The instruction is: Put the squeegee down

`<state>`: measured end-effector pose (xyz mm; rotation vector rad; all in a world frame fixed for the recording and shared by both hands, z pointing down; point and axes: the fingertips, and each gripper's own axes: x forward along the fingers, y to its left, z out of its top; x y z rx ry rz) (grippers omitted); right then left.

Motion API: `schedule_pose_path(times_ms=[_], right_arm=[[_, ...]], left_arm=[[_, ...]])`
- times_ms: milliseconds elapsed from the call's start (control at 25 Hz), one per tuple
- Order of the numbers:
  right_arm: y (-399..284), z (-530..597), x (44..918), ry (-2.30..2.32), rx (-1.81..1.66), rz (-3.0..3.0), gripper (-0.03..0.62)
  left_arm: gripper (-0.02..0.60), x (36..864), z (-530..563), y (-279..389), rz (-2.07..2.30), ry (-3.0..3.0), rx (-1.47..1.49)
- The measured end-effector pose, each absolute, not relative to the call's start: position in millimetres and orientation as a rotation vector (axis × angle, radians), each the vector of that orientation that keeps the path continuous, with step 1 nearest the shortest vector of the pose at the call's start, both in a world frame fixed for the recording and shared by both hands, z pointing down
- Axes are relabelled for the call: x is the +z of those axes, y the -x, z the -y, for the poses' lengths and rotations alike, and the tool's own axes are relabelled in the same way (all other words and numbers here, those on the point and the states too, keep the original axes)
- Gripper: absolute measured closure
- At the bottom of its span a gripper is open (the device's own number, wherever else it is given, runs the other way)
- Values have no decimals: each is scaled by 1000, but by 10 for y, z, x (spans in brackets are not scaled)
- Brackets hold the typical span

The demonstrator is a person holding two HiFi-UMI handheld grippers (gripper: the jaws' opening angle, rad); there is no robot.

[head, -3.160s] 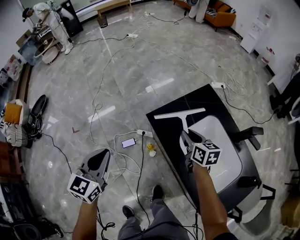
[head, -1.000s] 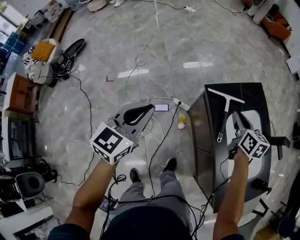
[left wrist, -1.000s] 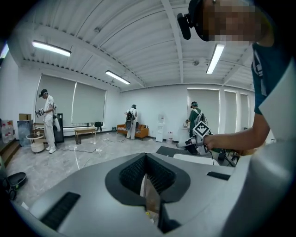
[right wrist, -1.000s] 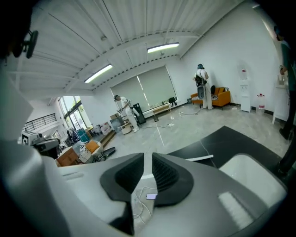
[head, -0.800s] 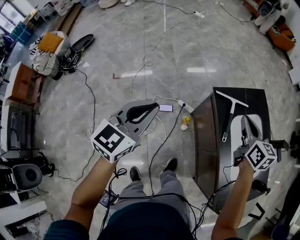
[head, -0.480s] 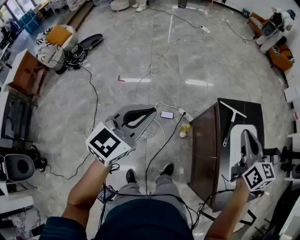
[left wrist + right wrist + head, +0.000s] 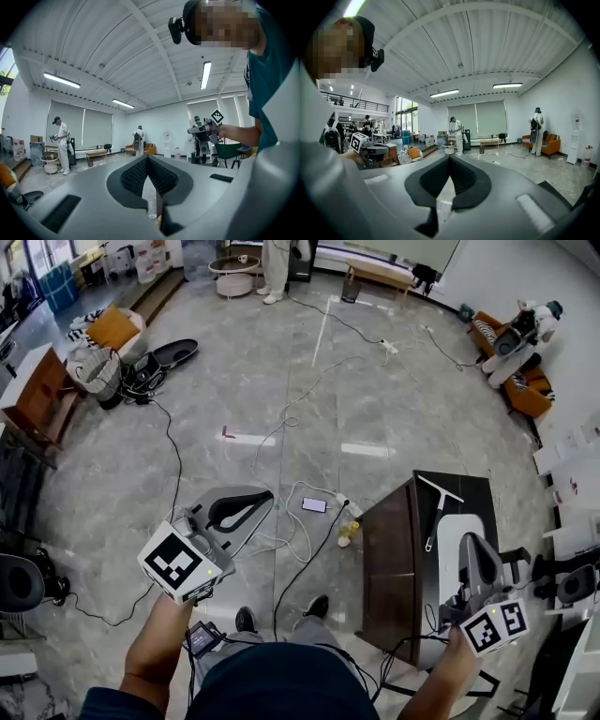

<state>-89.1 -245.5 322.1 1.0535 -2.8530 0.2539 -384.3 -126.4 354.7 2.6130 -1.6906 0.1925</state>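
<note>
The squeegee [image 7: 435,517] lies flat on the black table [image 7: 384,559], its blade at the far end and its handle pointing toward me. Nothing holds it. My right gripper [image 7: 467,540] hovers to the right of the handle, apart from it and raised; its jaws are shut and empty. In the right gripper view the jaws [image 7: 449,157] meet at the tips, with only the room beyond. My left gripper [image 7: 266,494] hangs over the floor far to the left of the table, shut with nothing in it [image 7: 148,157].
Cables run across the grey floor, with a phone [image 7: 314,505], a power strip and a small yellow object [image 7: 348,532] near the table's left side. A chair [image 7: 562,582] stands right of the table. Bags and furniture line the far left; people stand at the back.
Both grippers rose and drew back toward me. The right gripper's jaws closed and it moved away from the squeegee handle, which stays on the table. The head view tilted up.
</note>
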Motion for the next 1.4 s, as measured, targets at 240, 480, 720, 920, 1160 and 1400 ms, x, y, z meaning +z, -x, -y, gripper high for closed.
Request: schedule_pose_path(times_ms=[240, 480, 720, 920, 1160, 1400], right_arm=[[1070, 1912, 2800, -1028, 179, 2919, 588], [1079, 1556, 2608, -1092, 58, 2903, 588], [1198, 1319, 2560, -1070, 75, 2901, 588], [1249, 1188, 2532, -1087, 74, 2900, 588], [1348, 1065, 2544, -1071, 65, 2909, 588], [1392, 976, 2522, -1063, 68, 2909, 588]], left_arm=[[575, 3319, 844, 3998, 1715, -2643, 179], [575, 3186, 589, 4010, 1685, -2702, 169], [575, 3183, 345, 4039, 1649, -2704, 169], [575, 3217, 188, 4061, 1618, -2708, 173], [575, 3282, 16, 4115, 1621, -2697, 174], [575, 3290, -108, 4145, 1620, -2691, 171]])
